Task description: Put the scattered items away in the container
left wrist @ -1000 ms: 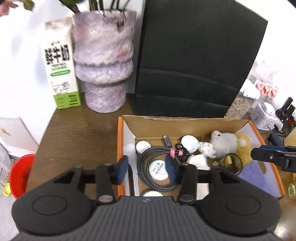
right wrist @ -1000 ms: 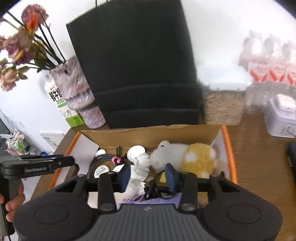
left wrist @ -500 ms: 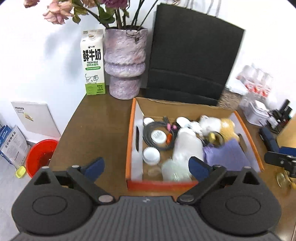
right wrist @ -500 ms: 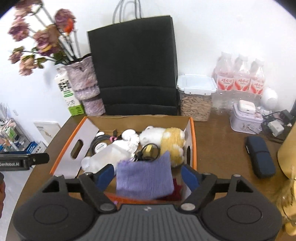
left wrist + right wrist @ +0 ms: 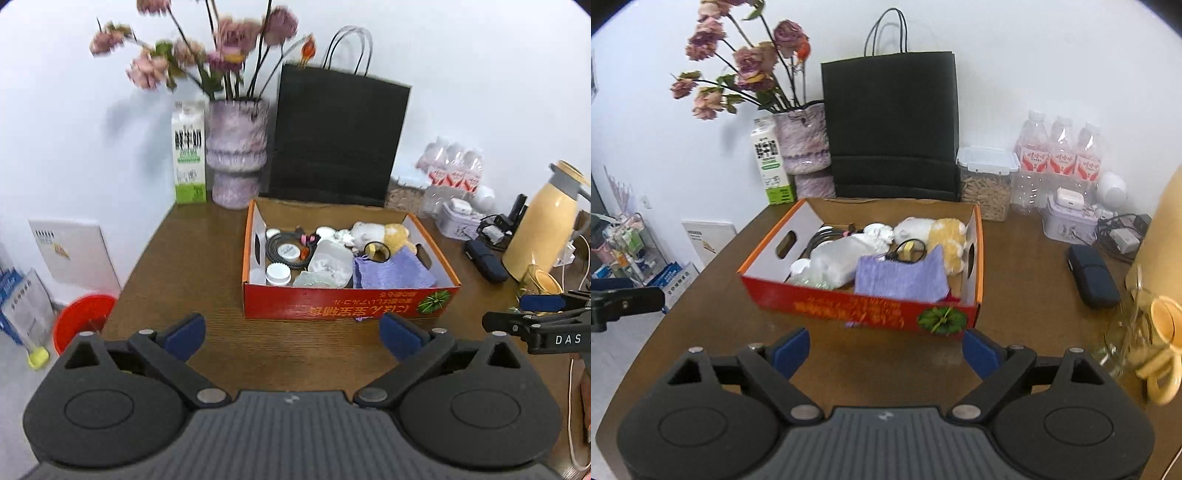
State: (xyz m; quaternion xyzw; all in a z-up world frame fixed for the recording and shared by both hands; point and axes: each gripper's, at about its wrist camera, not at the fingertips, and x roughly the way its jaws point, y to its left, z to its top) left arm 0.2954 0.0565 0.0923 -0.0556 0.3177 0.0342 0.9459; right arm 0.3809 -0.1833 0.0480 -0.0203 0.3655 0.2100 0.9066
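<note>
Both claws, left [image 5: 291, 334] and right [image 5: 886, 349], gape empty, the filled box [image 5: 343, 304] just ahead, untouched.

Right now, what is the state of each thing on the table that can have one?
Red cardboard box: open-topped, filled with items.
Purple cloth: inside the box, draped over its contents.
Clear plastic jar of pellets: lid closed.
Black paper bag: standing upright.
Milk carton: upright.
Left gripper: open, empty.
Right gripper: opening, empty.

Your brown wooden table [image 5: 1027, 258] carries the red cardboard box [image 5: 857, 304] mid-surface. Behind it you have a black paper bag [image 5: 892, 125], vase [image 5: 236, 162] and milk carton [image 5: 189, 153]; a dark case [image 5: 1091, 275] lies to its right.
</note>
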